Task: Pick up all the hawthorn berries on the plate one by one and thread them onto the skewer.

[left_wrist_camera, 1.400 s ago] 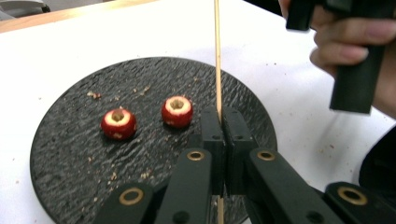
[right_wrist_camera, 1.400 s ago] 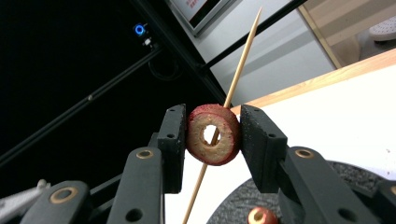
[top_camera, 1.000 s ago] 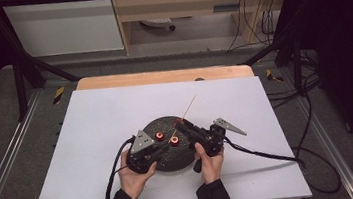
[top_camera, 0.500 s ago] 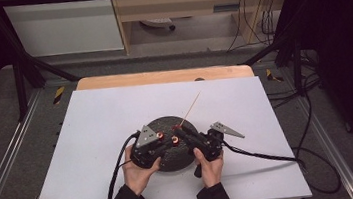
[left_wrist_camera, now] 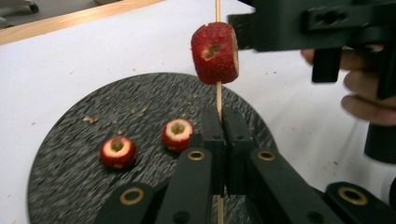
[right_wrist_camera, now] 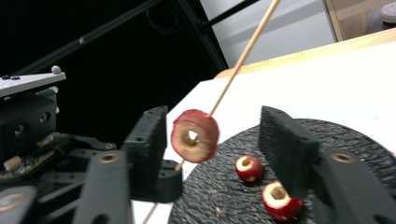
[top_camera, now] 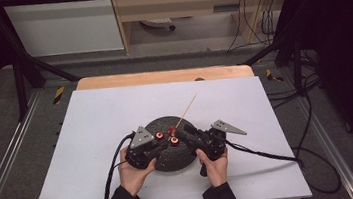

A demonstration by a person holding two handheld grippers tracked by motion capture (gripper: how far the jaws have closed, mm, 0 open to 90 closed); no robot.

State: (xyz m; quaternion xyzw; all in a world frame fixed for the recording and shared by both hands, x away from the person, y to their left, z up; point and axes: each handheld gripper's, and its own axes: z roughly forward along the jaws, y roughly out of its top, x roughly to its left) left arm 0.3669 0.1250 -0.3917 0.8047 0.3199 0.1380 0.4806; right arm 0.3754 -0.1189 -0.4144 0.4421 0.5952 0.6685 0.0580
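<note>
My left gripper (left_wrist_camera: 220,116) is shut on a thin wooden skewer (left_wrist_camera: 218,95) just above a dark round plate (left_wrist_camera: 70,140). A red cored fruit piece (left_wrist_camera: 215,52) is threaded on the skewer above the jaws. In the right gripper view the same piece (right_wrist_camera: 194,135) hangs between the wide-apart jaws of my open right gripper (right_wrist_camera: 215,116), close to the left jaw. Two more cored red pieces (left_wrist_camera: 118,151) (left_wrist_camera: 177,135) lie on the plate. From above, both grippers meet over the plate (top_camera: 171,161), and the skewer (top_camera: 186,111) slants up to the far right.
The plate sits near the front middle of a white table top (top_camera: 92,124) with a wooden strip (top_camera: 162,76) along its far edge. Cables (top_camera: 266,154) trail from both grippers across the table. Crumbs dot the plate.
Both grippers have shifted slightly away from the person over the plate, carrying the skewer with them. The left gripper's hold on the skewer is unchanged.
</note>
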